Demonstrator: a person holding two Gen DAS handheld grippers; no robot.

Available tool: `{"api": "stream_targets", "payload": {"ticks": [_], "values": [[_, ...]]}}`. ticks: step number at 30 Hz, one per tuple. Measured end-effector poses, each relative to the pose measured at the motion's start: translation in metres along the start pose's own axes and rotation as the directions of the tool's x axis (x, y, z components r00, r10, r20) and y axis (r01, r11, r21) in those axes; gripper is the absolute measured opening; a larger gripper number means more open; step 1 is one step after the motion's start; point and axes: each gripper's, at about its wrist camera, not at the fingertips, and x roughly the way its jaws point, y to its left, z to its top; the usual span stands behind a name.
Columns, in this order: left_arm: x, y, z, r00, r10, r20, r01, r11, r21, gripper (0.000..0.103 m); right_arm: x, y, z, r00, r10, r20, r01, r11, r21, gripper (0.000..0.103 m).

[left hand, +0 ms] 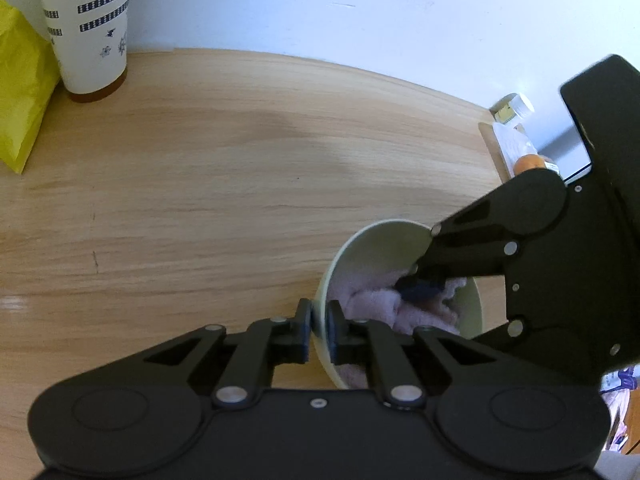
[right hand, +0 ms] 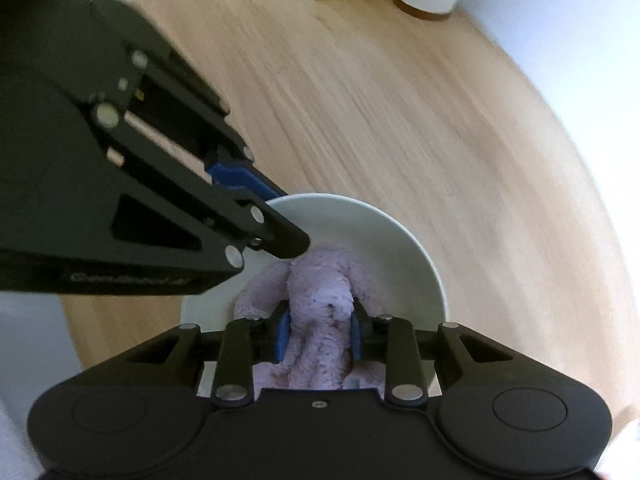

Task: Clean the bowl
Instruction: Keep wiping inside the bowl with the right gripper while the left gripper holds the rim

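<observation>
The left gripper is clamped together on the near rim of the pale green round bowl, which sits toward the right end of the light wooden table, near its front edge. The bowl looks light, stiff and slippery, so the rim seems the best hold. Inside it, the right gripper pinches a soft, fluffy lilac cloth, bunched and yielding.

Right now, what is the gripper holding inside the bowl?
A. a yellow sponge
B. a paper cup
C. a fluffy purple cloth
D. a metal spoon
C. In the right wrist view, the right gripper has its blue pads closed on a bunched, fluffy purple cloth sitting inside the pale bowl, while the left gripper pinches the bowl's rim.
</observation>
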Motion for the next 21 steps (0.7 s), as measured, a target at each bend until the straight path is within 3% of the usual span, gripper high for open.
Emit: {"api": "stream_targets", "payload": {"ticks": [3, 7, 11, 15, 18, 21], "values": [[0.0, 0.003, 0.001, 1.0, -0.008, 0.001, 0.008, 1.0, -0.03, 0.006, 0.0, -0.017, -0.002, 0.989, 0.147, 0.027, -0.149, 0.984, 0.101, 0.03], [0.0, 0.001, 0.001, 1.0, 0.004, 0.001, -0.004, 1.0, -0.018, 0.006, 0.0, -0.034, -0.007, 0.96, 0.27, 0.076, -0.279, 0.945, 0.173, 0.028], [-0.001, -0.001, 0.001, 1.0, 0.002, 0.0, -0.002, 1.0, -0.026, 0.007, -0.002, -0.048, -0.019, 0.917, 0.374, 0.135, -0.397, 0.885, 0.243, 0.028], [0.0, 0.001, 0.001, 1.0, -0.008, -0.002, 0.007, 0.999, -0.048, 0.007, 0.006, -0.057, -0.028, 0.883, 0.429, 0.191, -0.468, 0.833, 0.295, 0.028], [-0.001, 0.002, 0.001, 1.0, -0.02, 0.002, 0.02, 0.999, -0.05, 0.007, 0.001, -0.054, -0.036, 0.88, 0.421, 0.221, -0.473, 0.821, 0.319, 0.027], [-0.002, 0.004, 0.0, 0.999, -0.033, 0.001, 0.033, 0.998, -0.053, 0.007, -0.017, -0.019, -0.038, 0.917, 0.339, 0.208, -0.39, 0.867, 0.31, 0.027]]}}
